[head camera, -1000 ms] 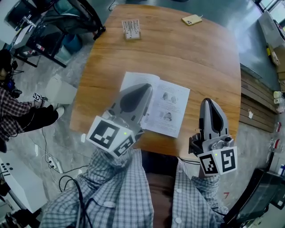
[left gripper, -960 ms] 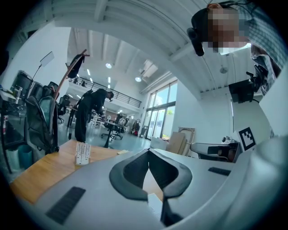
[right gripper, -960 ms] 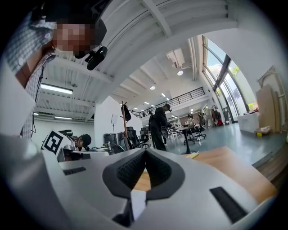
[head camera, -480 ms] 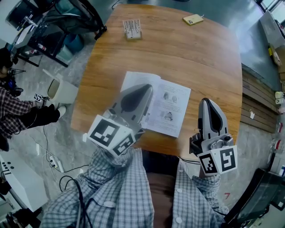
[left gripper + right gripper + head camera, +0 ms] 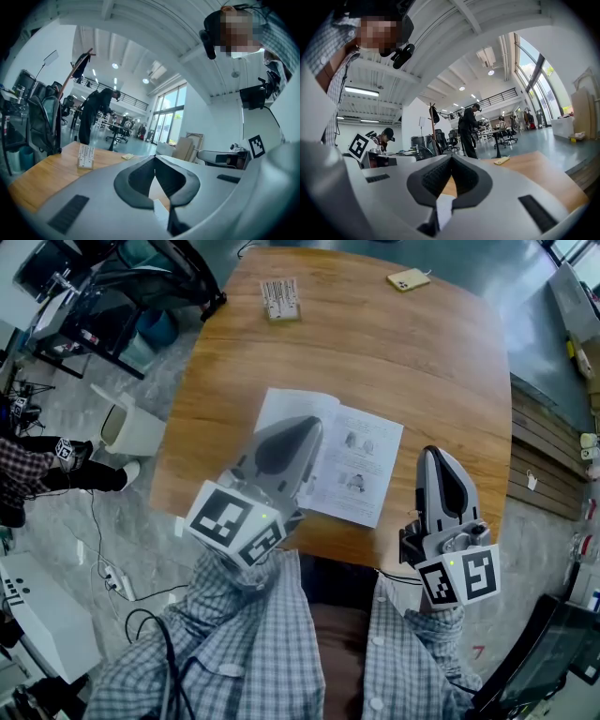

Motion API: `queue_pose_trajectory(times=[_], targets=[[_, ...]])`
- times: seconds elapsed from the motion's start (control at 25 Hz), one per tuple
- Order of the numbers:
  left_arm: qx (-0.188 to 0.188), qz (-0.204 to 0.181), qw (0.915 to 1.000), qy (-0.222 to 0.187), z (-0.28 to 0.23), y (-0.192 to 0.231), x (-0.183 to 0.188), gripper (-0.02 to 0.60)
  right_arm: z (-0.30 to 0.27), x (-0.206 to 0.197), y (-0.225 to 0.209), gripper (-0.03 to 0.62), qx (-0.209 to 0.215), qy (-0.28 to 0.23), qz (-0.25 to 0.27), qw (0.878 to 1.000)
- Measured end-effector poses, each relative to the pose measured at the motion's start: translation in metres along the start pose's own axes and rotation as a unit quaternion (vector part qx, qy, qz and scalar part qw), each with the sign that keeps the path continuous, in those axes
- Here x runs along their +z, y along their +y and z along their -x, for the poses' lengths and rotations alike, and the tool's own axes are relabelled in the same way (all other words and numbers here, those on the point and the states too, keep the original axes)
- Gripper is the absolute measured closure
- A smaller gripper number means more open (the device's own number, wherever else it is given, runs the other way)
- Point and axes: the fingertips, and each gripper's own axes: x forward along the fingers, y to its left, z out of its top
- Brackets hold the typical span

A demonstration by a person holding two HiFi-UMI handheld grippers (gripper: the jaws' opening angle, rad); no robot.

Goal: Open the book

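The book [image 5: 342, 465] lies open and flat on the wooden surface [image 5: 375, 362], near the edge closest to us. Its two white pages face up, and small pictures show on the right-hand page. It is turned slightly askew to that edge.

In the head view our left tongs [image 5: 302, 422] cover the lower part of the left page, with the tips close to the spine. Looking along them in the left gripper view, the two dark pads meet at the tip [image 5: 154, 159]. The tongs are closed with nothing between them, and white paper shows through the gap behind the tips. We cannot tell whether they touch the page.

Our right tongs [image 5: 437, 455] sit to the right of the book, apart from it, above the near edge of the surface. In the right gripper view their pads also meet at the tip [image 5: 451, 157], closed and empty.

At the far end of the surface a small upright card holder [image 5: 277, 300] stands on the left and a yellow phone [image 5: 404, 280] lies on the right. Both are well apart from the book.
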Motion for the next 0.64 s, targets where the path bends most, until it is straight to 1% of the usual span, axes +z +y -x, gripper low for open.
queue_pose_trajectory(times=[0.44,0.64], targets=[[0.005,-0.001,1.0,0.008,0.0017,0.0006,-0.0043,0.571,0.0004,-0.0047,0.0001,0.574,-0.002,0.01,0.003,1.0],[0.009,0.009,0.9999,0.007,0.0032,0.0044,-0.0032,0.571,-0.0009,-0.0034,0.0021,0.574,-0.002,0.01,0.002,1.0]])
